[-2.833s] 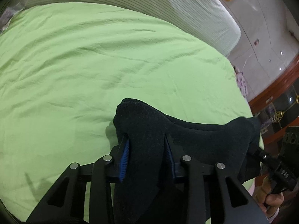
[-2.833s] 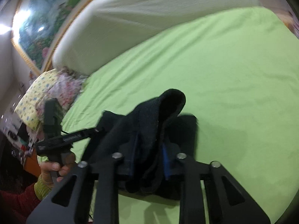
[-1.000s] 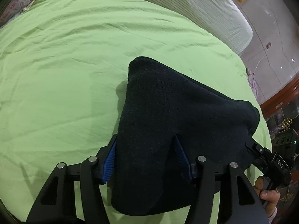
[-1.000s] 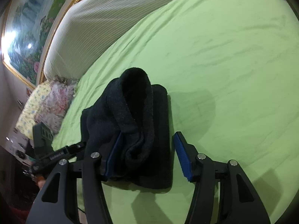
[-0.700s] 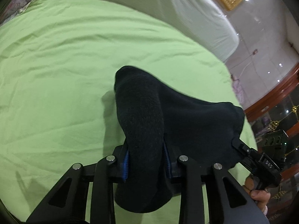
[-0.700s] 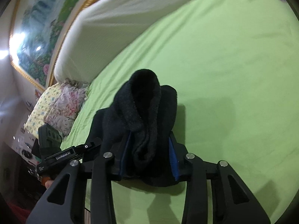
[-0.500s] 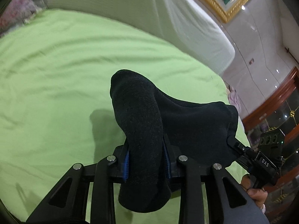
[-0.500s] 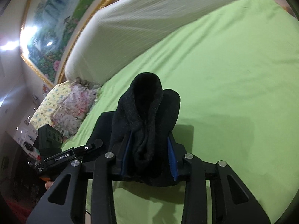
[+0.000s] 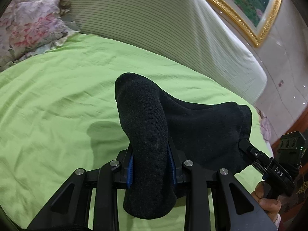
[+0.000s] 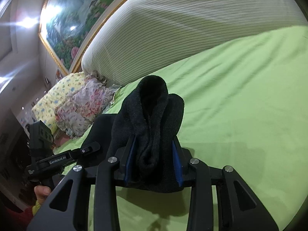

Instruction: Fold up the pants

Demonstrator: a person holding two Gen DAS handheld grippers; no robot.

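Observation:
The folded black pants point(image 9: 146, 127) hang in the air above the green bed sheet point(image 9: 48, 100), held at both ends. My left gripper point(image 9: 151, 161) is shut on one end, the thick fabric bulging up between its blue pads. My right gripper point(image 10: 153, 154) is shut on the other end of the pants point(image 10: 152, 119). In the left wrist view the right gripper point(image 9: 269, 167) shows at the far right, on the pants' edge. In the right wrist view the left gripper point(image 10: 63, 157) shows at the left. A shadow of the pants lies on the sheet below.
A white striped bolster or headboard cushion point(image 9: 154, 25) runs along the far side of the bed. Floral pillows point(image 10: 84, 105) lie at one end. A gold-framed painting point(image 10: 77, 19) hangs on the wall behind. Dark wooden furniture point(image 9: 296, 121) stands past the bed's right edge.
Both grippers closed on the ends of the folded pants and lifted them off the sheet. The views have tilted up, so the cushion and the wall now show more.

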